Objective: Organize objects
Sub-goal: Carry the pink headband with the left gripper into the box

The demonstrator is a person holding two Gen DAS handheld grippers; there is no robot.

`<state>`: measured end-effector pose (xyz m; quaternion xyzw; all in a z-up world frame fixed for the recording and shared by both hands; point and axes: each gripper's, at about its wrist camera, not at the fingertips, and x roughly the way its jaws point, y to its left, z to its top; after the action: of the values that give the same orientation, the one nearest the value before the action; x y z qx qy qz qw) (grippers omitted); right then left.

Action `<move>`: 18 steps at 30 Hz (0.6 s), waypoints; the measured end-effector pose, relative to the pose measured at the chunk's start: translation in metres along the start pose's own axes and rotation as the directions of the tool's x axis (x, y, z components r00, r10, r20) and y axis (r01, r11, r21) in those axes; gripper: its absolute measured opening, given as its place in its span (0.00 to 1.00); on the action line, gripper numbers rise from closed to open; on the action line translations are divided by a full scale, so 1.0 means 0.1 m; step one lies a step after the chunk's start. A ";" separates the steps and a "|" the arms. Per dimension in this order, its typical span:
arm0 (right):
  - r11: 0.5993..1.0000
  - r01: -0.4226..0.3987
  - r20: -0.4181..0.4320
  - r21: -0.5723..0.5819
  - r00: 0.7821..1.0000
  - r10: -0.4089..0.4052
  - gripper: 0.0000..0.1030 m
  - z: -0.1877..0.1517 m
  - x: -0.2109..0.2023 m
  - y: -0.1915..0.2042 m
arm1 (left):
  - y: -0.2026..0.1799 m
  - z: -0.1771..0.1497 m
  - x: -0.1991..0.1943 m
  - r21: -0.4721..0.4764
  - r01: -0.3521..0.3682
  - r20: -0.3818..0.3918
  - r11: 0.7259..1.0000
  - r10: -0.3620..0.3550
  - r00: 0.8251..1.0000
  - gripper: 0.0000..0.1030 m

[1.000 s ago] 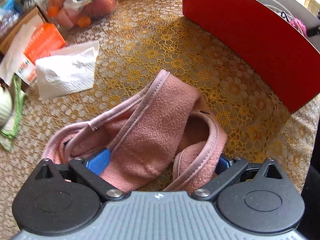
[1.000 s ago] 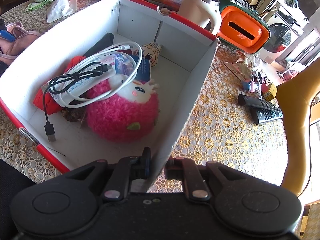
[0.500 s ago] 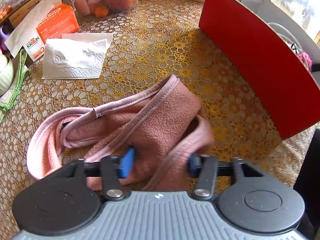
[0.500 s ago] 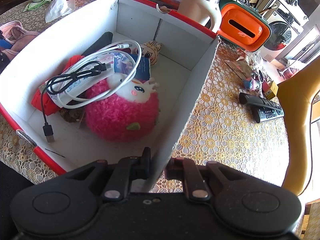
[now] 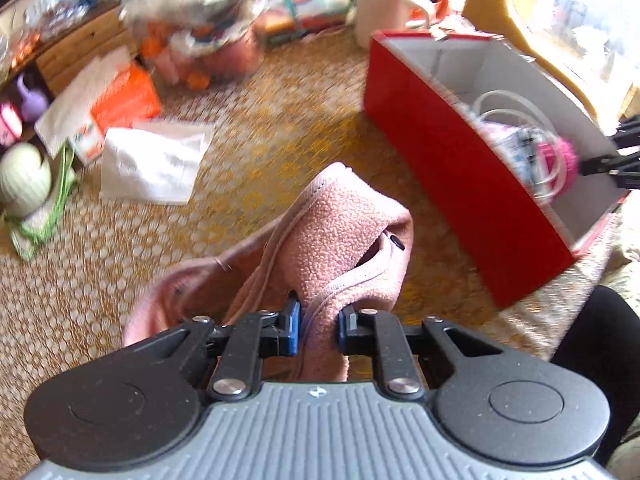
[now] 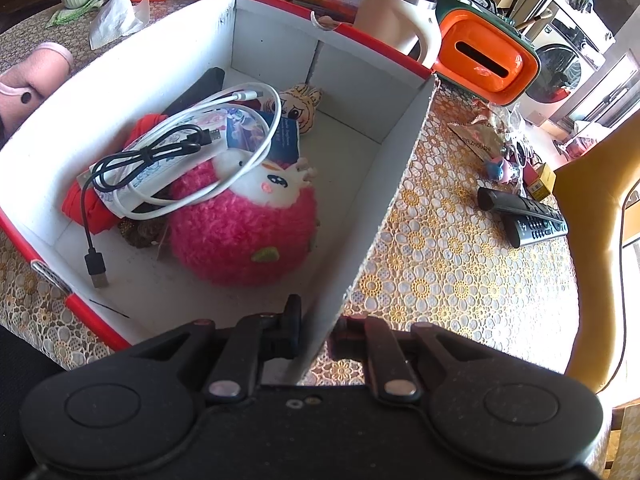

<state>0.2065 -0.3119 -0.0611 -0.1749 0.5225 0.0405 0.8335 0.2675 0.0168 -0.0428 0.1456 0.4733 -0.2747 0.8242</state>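
I am closing my left gripper [image 5: 318,330] on a fold of the pink fleece garment [image 5: 344,236], its blue fingers [image 5: 293,330] pinching the cloth above the lace-covered table [image 5: 120,240]. My right gripper [image 6: 316,334] is clamping the near wall of the red box [image 6: 384,184], fingers nearly together, with a pink plush toy [image 6: 244,236] and cables [image 6: 168,160] lying inside.

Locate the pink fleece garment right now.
Left wrist view: the pink fleece garment sits centre frame, between the closing left gripper pads, left of the red box.
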 end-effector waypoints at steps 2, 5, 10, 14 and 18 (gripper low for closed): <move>1.000 -0.001 0.004 0.002 1.000 0.001 0.11 0.00 0.00 -0.01 | -0.11 0.06 -0.12 0.016 0.003 0.015 1.000 -0.004 1.000 0.15; 1.000 -0.001 0.009 0.005 1.000 0.001 0.11 -0.01 0.00 -0.01 | -0.27 0.16 -0.29 0.042 0.004 0.046 0.999 -0.006 0.999 0.15; 1.000 -0.007 0.016 0.004 1.000 0.006 0.11 -0.01 0.00 -0.02 | -0.54 0.36 -0.53 0.087 0.004 0.107 0.996 -0.014 0.994 0.15; 1.000 -0.009 0.019 0.002 1.000 0.009 0.11 -0.02 0.00 -0.02 | -0.75 0.59 -0.75 0.119 0.011 0.165 0.993 -0.031 0.986 0.15; 1.000 -0.011 0.024 0.002 1.000 0.011 0.11 -0.02 0.00 -0.02 | -0.97 0.83 -0.90 0.161 0.021 0.207 0.987 -0.054 0.977 0.15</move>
<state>0.2046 -0.3142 -0.0614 -0.1704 0.5136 0.0466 0.8397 0.2327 -0.0746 0.0792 0.1714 0.3630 -0.3405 0.8503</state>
